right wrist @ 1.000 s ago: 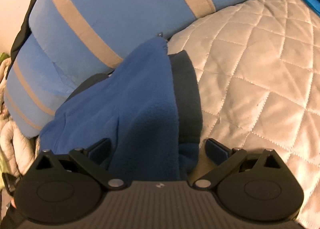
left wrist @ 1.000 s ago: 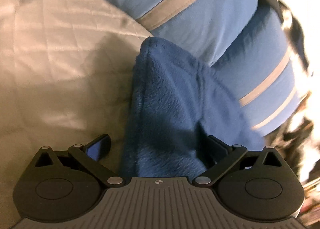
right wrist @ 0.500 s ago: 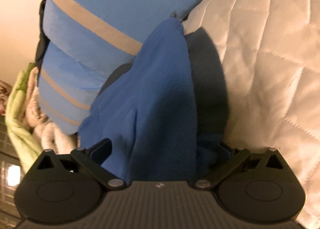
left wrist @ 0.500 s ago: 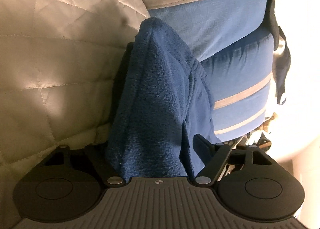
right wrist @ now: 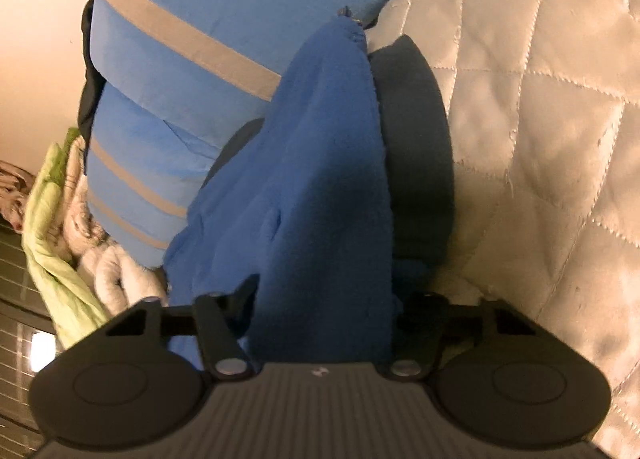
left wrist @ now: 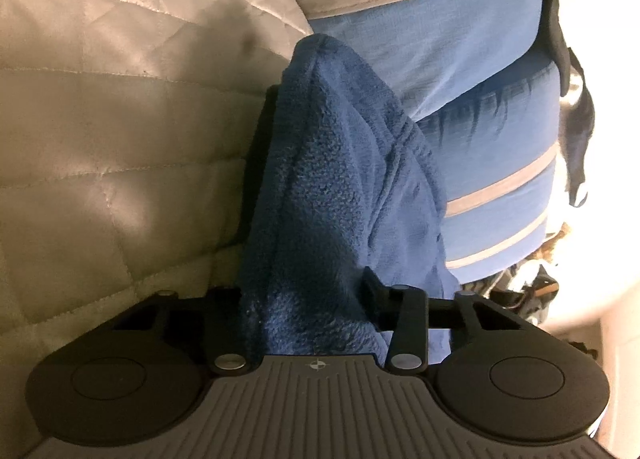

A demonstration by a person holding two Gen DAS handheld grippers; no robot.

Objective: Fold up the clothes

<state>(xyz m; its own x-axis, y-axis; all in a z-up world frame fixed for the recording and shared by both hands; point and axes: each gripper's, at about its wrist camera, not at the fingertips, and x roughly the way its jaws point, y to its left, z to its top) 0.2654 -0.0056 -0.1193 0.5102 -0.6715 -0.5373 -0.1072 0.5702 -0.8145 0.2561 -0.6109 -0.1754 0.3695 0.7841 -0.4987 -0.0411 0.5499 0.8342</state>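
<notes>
- Surface: a beige quilted bedspread [left wrist: 120, 139] fills the left of the left wrist view and the right of the right wrist view. A large blue pillow with grey stripes [right wrist: 208, 31] runs across the top of both frames; a green and white heap of laundry [right wrist: 64, 227] sits at the lower left of the right wrist view.
- Task item: the blue fleece garment [left wrist: 332, 195] hangs stretched from each claw toward the frame centre, its far tip meeting the pillow edge. A dark shadow sits beside it on the quilt, so most of it looks lifted off the bed.
- Left gripper [left wrist: 304, 299]: fingers drawn in tight on a thick bunch of fleece. Right gripper [right wrist: 320, 299]: likewise pinched on a bunch of the same garment.
- Risk: each bite looks like several gathered layers, not one clean edge. If you swing fast, inner layers may slip out and the fold line goes crooked.
- Risk: the far tip is against the pillow. Dragging it there could catch and roll the fabric under.
- Risk: uneven height between your two hands would skew the hem when you lay it down.
</notes>
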